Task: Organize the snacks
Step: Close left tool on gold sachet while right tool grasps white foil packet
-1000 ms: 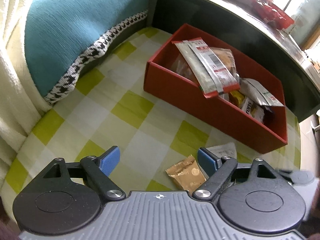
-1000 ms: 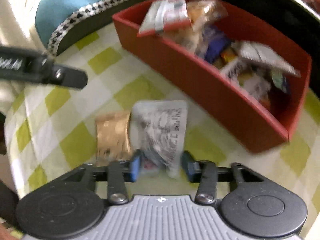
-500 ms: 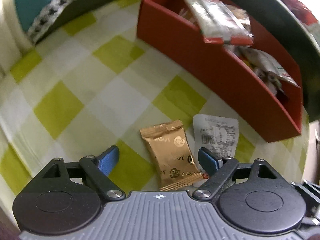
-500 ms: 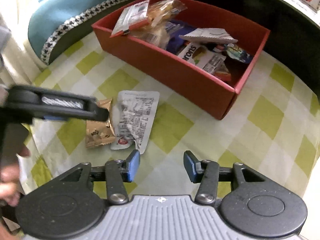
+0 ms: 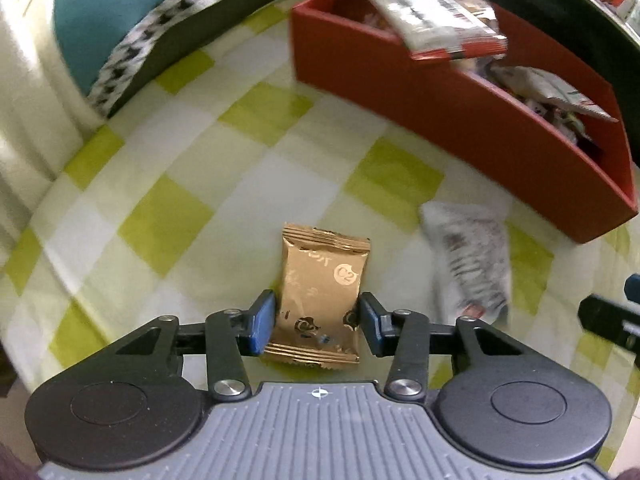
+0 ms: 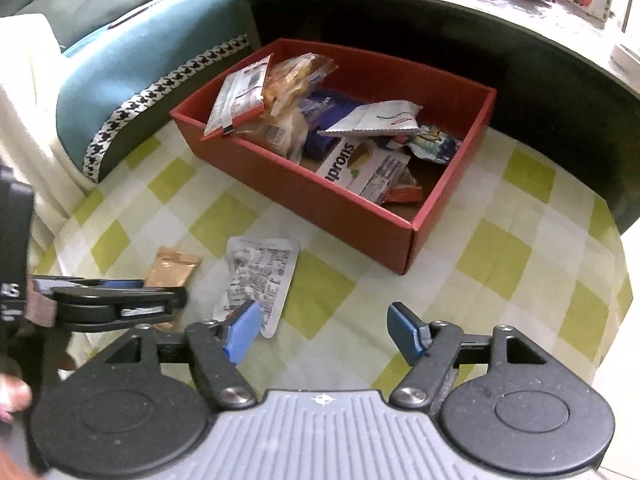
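Left wrist view: our left tongs (image 5: 316, 322) are closing on the gold snack packet (image 5: 320, 292), blue pads at its two long edges, the packet flat on the green-checked cloth (image 5: 168, 216) of the counter. White packet (image 5: 468, 256) at 3 o'clock of it; red box (image 5: 420, 88) of snacks at 1 o'clock.

Right wrist view: our right tongs (image 6: 324, 334) are opening, released, nothing between them. White packet (image 6: 260, 276) at 11 o'clock, gold snack packet (image 6: 172, 270) just beside it. Red box (image 6: 304, 192) at 12 o'clock; teal cushion (image 6: 132, 76) beyond.
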Available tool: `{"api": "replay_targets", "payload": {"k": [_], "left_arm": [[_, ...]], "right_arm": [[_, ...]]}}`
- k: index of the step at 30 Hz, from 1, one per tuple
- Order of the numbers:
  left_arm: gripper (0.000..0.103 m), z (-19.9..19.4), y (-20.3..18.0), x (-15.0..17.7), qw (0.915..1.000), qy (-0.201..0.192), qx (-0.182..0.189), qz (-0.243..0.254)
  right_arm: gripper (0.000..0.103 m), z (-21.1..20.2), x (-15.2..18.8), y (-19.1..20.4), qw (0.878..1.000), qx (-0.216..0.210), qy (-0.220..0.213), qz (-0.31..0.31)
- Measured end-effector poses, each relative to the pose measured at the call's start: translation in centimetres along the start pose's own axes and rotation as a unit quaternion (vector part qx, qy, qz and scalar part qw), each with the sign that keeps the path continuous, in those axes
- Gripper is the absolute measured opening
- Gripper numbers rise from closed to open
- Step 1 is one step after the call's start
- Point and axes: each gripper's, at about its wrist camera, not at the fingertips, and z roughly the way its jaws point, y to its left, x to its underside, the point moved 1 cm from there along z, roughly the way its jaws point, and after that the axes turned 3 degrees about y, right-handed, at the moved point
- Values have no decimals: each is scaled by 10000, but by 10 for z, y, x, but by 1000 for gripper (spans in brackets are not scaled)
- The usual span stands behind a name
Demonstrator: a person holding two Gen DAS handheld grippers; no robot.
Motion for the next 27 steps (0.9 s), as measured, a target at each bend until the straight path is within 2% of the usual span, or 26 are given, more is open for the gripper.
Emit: {"api": "replay_targets", "payload": {"k": [7, 9, 11, 12, 16, 18, 22, 27], "left_arm": [[55, -2, 16, 6, 10000, -19, -76, -10], [62, -3, 18, 8, 10000, -58, -35, -18], [79, -1, 17, 8, 10000, -62, 35, 1], [85, 0, 16, 8, 10000, -50, 25, 16], [94, 5, 12, 11, 9998, -84, -86, 169], [96, 6, 12, 13, 9997, -82, -74, 235], [103, 10, 17, 15, 9997, -13, -109, 233], [103, 10, 19, 15, 9995, -19, -133, 272]], "right_arm": [[73, 26, -9, 7, 9989, -273, 270, 263], [73, 37, -15, 11, 9978, -363, 351, 420], [73, 44, -21, 18, 9972, -462, 332, 483], [73, 47, -23, 22, 9973, -481, 316, 457], [73, 68, -24, 37, 9969, -526, 445, 387], [78, 79, -21, 44, 9972, -430, 555, 238], [103, 87, -18, 61, 9978, -404, 527, -74], [103, 96, -16, 80, 9974, 79, 557, -445]]}}
